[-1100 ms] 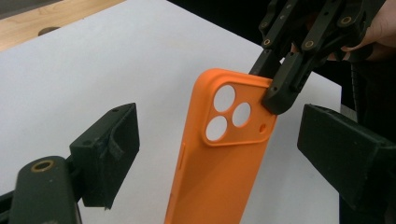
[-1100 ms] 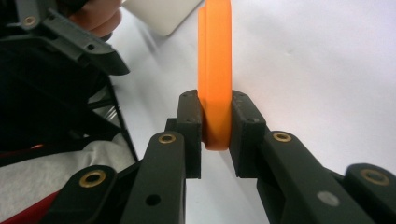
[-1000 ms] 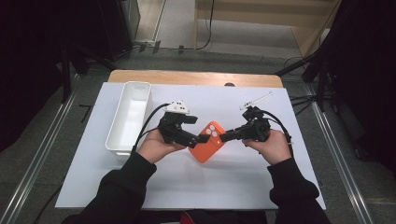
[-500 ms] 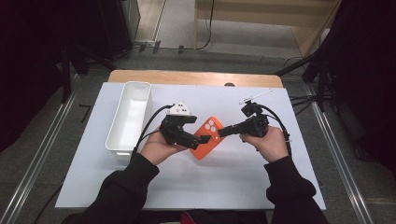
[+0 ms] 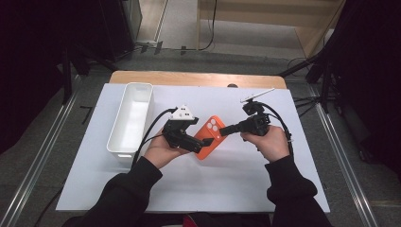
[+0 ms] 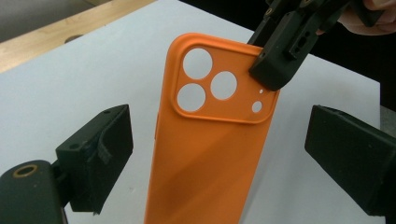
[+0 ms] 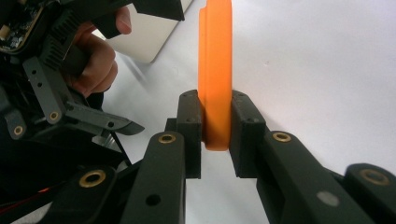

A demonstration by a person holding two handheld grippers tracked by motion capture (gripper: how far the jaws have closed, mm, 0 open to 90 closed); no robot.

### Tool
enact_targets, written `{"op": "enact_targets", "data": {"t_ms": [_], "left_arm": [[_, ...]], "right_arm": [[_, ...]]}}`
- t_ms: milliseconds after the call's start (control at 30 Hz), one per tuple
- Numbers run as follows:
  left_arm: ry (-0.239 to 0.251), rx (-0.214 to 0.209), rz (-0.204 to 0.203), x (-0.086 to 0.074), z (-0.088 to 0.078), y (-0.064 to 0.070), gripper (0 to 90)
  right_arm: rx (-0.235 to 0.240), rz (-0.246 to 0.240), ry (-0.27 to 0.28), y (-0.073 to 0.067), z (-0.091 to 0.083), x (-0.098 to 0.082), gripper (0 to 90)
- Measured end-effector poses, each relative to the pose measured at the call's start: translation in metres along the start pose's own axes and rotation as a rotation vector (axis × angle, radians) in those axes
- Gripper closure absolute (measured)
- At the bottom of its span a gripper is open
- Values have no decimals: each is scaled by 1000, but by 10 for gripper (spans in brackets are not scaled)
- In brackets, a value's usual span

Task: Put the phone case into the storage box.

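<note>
The soft orange rubber phone case (image 5: 208,137) is held up over the white counter (image 5: 227,189), pinched by the right gripper (image 7: 215,135), while the left gripper (image 6: 219,154), just opened wide, is likely to be pulled away next.

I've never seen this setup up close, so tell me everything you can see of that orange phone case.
The orange phone case looks like smooth, matte, rubbery plastic, empty, with a raised camera panel holding three large round holes and two tiny ones. It is held above the white table sheet. The right hand-held gripper pinches its camera-end edge; the left hand-held gripper flanks it, open, not touching.
</note>
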State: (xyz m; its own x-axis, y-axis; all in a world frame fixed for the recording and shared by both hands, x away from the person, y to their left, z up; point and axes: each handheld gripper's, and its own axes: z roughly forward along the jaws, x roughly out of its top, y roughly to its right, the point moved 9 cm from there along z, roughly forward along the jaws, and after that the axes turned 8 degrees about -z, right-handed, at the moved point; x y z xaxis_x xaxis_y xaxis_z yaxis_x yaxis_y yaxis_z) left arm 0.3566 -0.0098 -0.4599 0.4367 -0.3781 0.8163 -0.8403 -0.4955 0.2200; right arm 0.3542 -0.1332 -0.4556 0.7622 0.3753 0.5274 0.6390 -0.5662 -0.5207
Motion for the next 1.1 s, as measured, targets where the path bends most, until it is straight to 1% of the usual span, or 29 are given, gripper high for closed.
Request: {"op": "enact_targets", "data": {"t_ms": [33,67,100,167,233,333,367,433,500,567,600,667,700,800,867,900,1033,1100], "left_arm": [[0,0,0,0,0,0,80],[12,3,12,0,0,0,79],[16,4,13,1,0,0,79],[16,4,14,0,0,0,80],[11,14,22,-1,0,-1,80],[17,6,17,-1,2,-1,80],[13,3,18,-1,2,-1,79],[9,10,14,-2,5,-2,79],[5,26,9,-2,8,-4,79],[9,24,6,-2,9,-4,79],[8,15,6,-2,10,-3,22],[4,21,5,-2,11,-4,21],[1,34,11,-3,12,-4,21],[-5,29,8,-4,14,-4,21],[-6,35,13,-4,16,-3,21],[-6,29,13,-4,17,-2,21],[7,37,30,-4,19,0,21],[10,57,46,-4,21,0,22]], "right_arm": [[1,7,-3,0,0,1,752],[1,8,-2,0,0,1,752],[1,8,-4,1,-1,2,752],[6,16,-7,1,-1,3,752],[6,17,-4,1,-1,4,752],[14,28,-9,2,0,5,752],[16,28,-16,2,1,5,752],[16,29,-18,2,1,5,752],[23,27,-21,1,3,6,752],[21,26,-25,1,4,6,752],[24,27,-27,0,6,6,752],[25,26,-32,0,7,7,752],[25,27,-33,-1,7,7,752],[27,26,-31,-1,8,7,752],[27,27,-33,-2,9,7,752],[25,28,-38,-2,9,7,752],[24,31,-41,-2,11,7,752],[25,29,-44,-3,12,7,752]]}}
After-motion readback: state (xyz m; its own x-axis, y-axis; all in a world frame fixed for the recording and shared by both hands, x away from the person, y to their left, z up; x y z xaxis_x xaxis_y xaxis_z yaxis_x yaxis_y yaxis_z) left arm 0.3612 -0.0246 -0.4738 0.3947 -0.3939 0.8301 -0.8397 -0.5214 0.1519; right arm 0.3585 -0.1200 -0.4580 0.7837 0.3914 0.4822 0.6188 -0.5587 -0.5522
